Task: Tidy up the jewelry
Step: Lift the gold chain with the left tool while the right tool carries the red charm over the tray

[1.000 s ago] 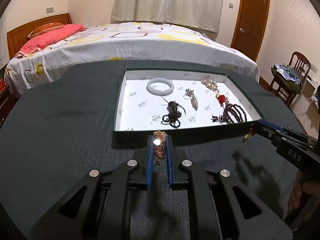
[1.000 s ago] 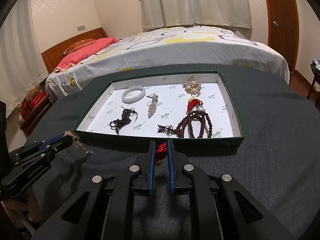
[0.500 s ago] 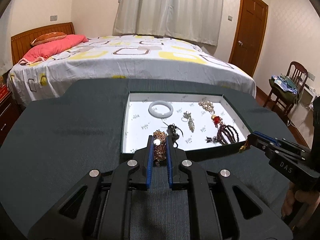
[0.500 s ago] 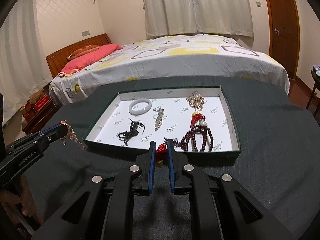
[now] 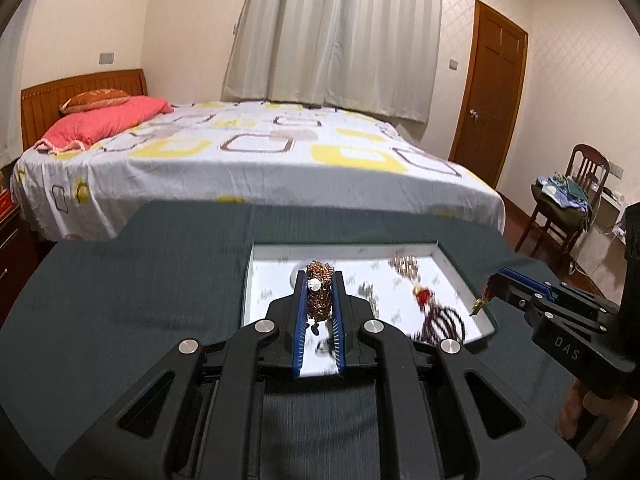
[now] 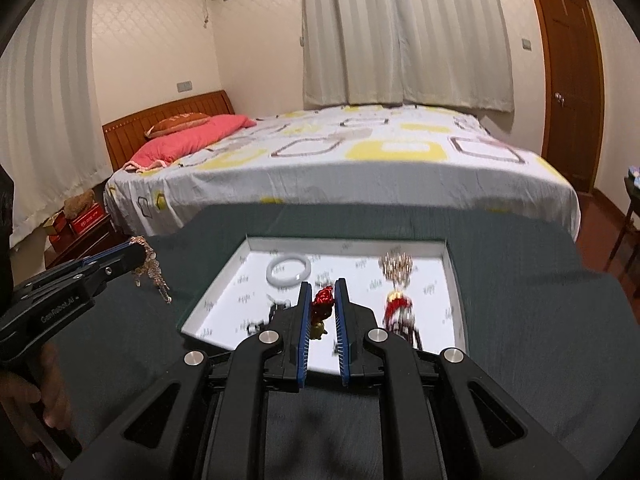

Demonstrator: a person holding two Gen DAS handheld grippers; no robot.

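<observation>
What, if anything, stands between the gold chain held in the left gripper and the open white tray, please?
Nothing visible does. The left gripper is shut on the gold chain, with the white tray open just beyond it. Only the tray's low near wall lies between, and the white bangle sits further in.

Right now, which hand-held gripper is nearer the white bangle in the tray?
Left. The left hand-held gripper, shut on a gold chain, lines up with the white bangle. The right hand-held gripper, shut on a red charm, sits off to the bangle's right.
</observation>
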